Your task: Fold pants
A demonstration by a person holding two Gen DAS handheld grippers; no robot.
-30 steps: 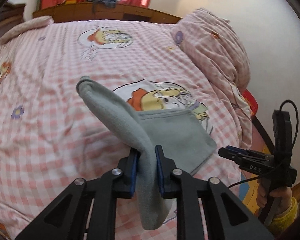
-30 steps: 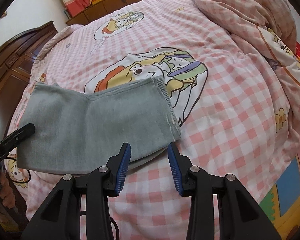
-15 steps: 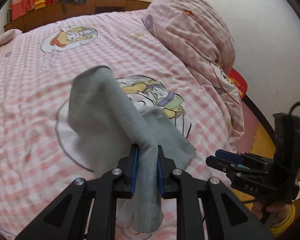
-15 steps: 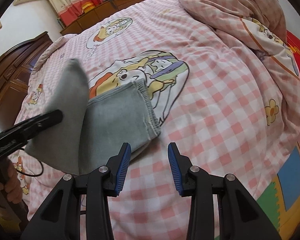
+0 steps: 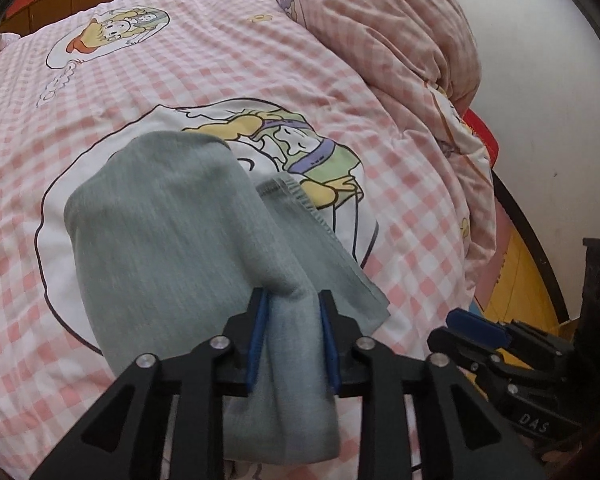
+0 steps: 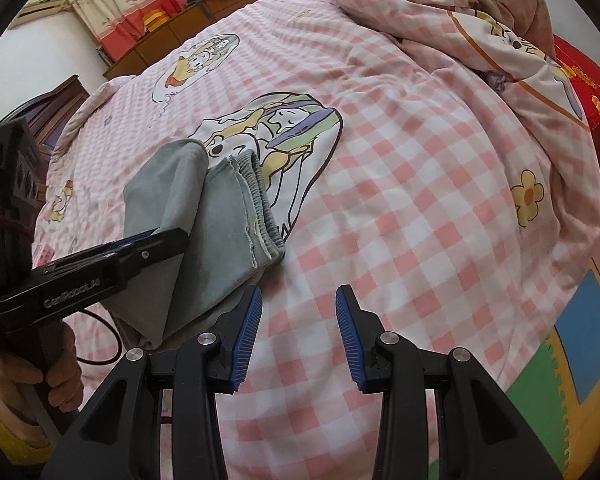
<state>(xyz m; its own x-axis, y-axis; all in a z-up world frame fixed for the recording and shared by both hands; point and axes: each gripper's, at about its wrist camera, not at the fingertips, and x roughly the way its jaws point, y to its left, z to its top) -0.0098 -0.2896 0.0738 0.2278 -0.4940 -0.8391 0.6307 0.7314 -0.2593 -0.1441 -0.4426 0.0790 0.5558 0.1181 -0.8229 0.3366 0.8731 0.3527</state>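
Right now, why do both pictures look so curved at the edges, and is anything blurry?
Both views are fisheye: dark round corners, the bed bulging. Left wrist view: the gray pants in the left gripper look slightly smeared. Right wrist view: sharper, daylight from a far window, the open right gripper crisp.

The soft, matt grey knit pants (image 5: 168, 236) lie on a pink-checked cotton bedsheet (image 5: 260, 64), pinched by ribbed blue rubber pads (image 5: 257, 336).

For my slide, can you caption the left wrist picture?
Left claw shut on the grey pants, carrying the lifted end over the part lying on the pink checked bed.
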